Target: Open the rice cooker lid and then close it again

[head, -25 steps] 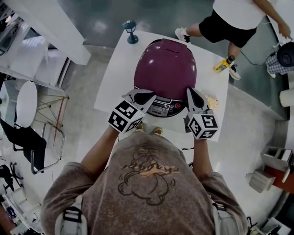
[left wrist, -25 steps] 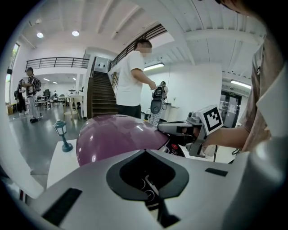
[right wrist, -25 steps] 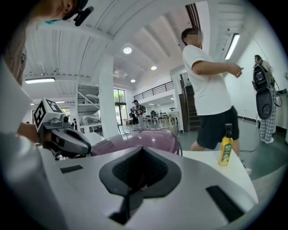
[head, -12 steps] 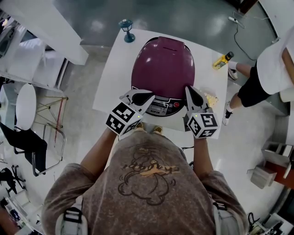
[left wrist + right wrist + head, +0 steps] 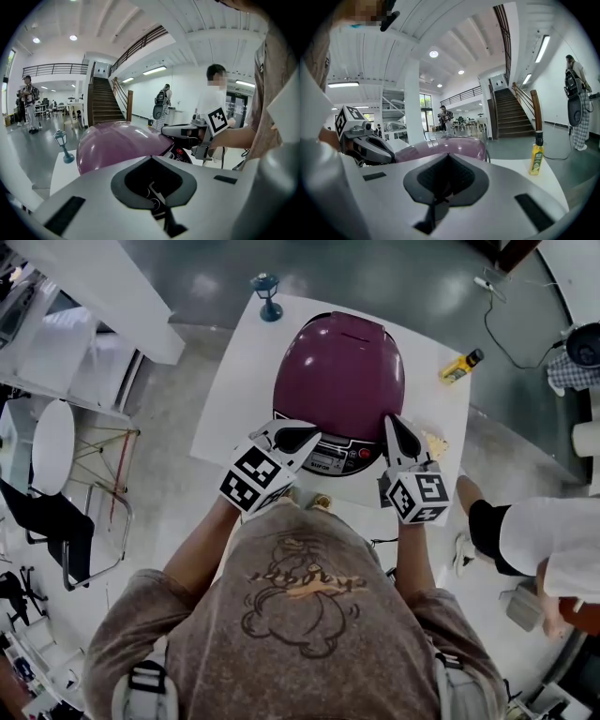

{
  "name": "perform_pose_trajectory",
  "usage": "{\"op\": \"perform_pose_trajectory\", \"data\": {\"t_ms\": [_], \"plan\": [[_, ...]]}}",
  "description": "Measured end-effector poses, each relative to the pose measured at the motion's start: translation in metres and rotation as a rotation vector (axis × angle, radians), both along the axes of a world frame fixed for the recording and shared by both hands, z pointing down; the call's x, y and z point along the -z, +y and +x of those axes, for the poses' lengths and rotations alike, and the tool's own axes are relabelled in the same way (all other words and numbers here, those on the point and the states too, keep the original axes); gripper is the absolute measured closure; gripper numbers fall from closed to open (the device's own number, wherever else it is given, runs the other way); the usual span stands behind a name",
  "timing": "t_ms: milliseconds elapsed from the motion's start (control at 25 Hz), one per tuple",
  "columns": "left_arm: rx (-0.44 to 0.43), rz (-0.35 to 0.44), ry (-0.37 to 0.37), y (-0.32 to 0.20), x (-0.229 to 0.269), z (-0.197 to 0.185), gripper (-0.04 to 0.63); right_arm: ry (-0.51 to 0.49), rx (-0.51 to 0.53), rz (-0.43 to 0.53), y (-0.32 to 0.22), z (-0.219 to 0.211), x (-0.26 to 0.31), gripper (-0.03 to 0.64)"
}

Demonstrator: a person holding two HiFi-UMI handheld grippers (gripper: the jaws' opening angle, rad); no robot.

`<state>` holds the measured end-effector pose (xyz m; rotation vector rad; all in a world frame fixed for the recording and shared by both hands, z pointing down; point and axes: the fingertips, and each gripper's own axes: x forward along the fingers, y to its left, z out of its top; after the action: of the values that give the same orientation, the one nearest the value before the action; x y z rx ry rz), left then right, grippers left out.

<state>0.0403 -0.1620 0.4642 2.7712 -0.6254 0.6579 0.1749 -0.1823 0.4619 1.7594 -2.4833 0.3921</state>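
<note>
A purple rice cooker (image 5: 337,371) stands on a white table (image 5: 239,381), its domed lid down. Its control panel (image 5: 330,458) faces me. My left gripper (image 5: 302,438) rests at the cooker's front left edge, by the panel, with its jaws together and nothing between them. My right gripper (image 5: 399,428) sits at the front right edge of the lid, also shut and empty. In the left gripper view the lid (image 5: 117,143) rises just beyond the left gripper (image 5: 152,159), with the right gripper (image 5: 169,131) across it. The right gripper view shows the lid (image 5: 452,146) past the right gripper (image 5: 447,157).
A small teal lantern figurine (image 5: 268,298) stands at the table's far left corner. A yellow bottle (image 5: 460,367) lies near the far right edge. A passer-by (image 5: 534,535) is on the floor at the right. A black chair (image 5: 56,521) stands at the left.
Both grippers have stayed where they were at the cooker's front. The passer-by has walked from beyond the table's far right corner round to its near right side.
</note>
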Motion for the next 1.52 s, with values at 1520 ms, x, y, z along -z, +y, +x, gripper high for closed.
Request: {"op": "perform_pose_trajectory", "data": {"t_ms": [1520], "plan": [[0.011,-0.012,0.264,-0.021,0.051,0.003,0.575,-0.034,0.010,0.139,-0.033,0.011,0.095,0.614]]}}
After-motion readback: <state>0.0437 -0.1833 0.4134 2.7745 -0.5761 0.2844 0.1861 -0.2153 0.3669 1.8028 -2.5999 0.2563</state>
